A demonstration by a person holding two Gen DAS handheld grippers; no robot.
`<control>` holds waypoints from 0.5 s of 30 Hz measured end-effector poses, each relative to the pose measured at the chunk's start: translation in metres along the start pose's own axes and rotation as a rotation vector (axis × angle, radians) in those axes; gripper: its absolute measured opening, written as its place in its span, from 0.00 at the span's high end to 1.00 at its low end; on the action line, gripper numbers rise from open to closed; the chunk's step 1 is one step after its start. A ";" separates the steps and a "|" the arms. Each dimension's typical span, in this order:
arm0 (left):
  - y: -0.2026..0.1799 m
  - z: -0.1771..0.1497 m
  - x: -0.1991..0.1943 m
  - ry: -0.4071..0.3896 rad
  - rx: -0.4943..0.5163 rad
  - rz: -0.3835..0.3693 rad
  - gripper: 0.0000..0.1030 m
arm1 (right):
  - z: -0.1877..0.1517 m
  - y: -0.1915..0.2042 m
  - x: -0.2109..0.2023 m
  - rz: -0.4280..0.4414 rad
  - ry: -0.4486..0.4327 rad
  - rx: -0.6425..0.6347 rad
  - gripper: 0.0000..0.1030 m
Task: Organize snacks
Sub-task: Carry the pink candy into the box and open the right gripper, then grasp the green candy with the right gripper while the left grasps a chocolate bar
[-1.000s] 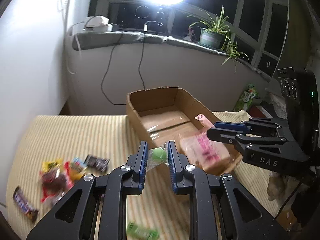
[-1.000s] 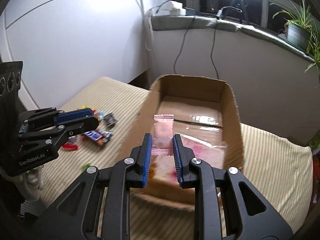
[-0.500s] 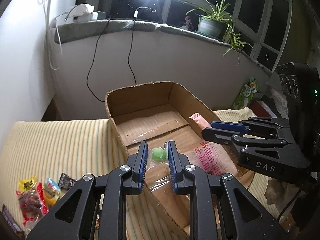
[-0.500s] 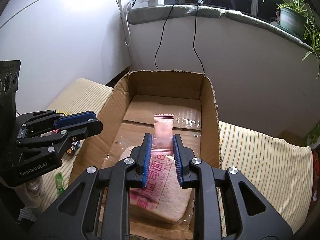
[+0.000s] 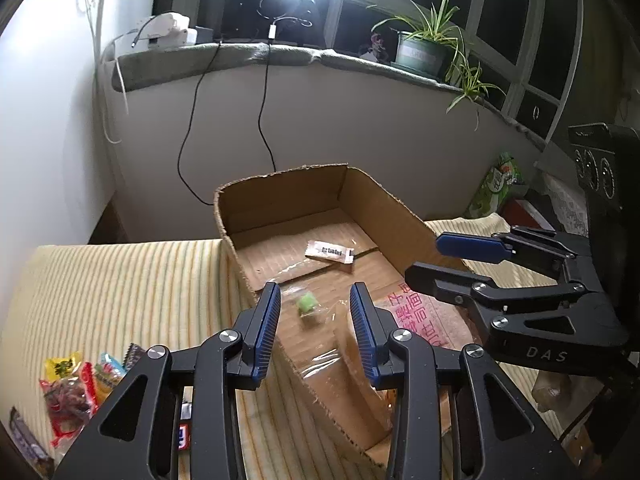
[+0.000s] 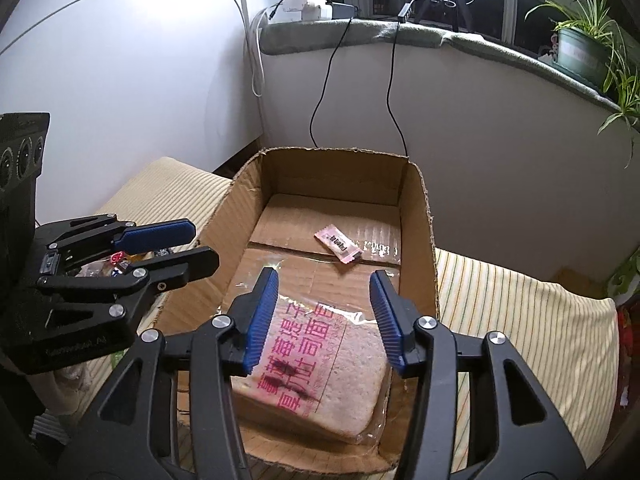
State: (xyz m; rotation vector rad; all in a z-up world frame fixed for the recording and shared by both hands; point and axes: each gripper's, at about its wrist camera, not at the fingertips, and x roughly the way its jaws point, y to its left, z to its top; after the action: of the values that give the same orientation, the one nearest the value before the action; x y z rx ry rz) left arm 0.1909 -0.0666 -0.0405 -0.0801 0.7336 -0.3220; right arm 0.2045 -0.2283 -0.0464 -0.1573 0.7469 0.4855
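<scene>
My left gripper (image 5: 316, 308) hangs over the near left part of the cardboard box (image 5: 280, 176), and its jaws are opening. A green candy in a clear wrapper (image 5: 307, 304) shows between the fingers, free of both pads, down by the box floor. My right gripper (image 6: 324, 296) is also opening, with nothing between its fingers. Below it lies a bagged slice of bread with pink print (image 6: 320, 360). A small pink sachet (image 6: 340, 244) lies on the box floor further in. Each view shows the other gripper at its edge: the right gripper (image 5: 424, 258), the left gripper (image 6: 204, 245).
A pile of wrapped snacks (image 5: 72, 384) lies on the striped yellow cloth (image 5: 120, 288) left of the box. Behind the box, black cables (image 5: 264, 120) hang down a white wall under a sill with a potted plant (image 5: 420, 52). A green bag (image 5: 496, 184) stands at the far right.
Both grippers have opened. The pink sachet left the right gripper and now lies on the box floor. The green candy has come free of the left pads.
</scene>
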 end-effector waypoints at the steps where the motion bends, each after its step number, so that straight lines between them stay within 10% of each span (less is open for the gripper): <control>1: 0.000 0.000 -0.002 -0.002 -0.001 0.002 0.66 | -0.001 0.002 -0.002 -0.001 -0.002 -0.002 0.47; 15: 0.029 -0.035 -0.060 -0.027 -0.052 0.088 0.46 | -0.014 0.048 -0.047 0.056 -0.071 -0.046 0.37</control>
State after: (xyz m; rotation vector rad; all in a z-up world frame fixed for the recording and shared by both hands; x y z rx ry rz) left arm 0.1330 -0.0184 -0.0333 -0.1011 0.7164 -0.2173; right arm 0.1436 -0.2075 -0.0225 -0.1613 0.6727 0.5588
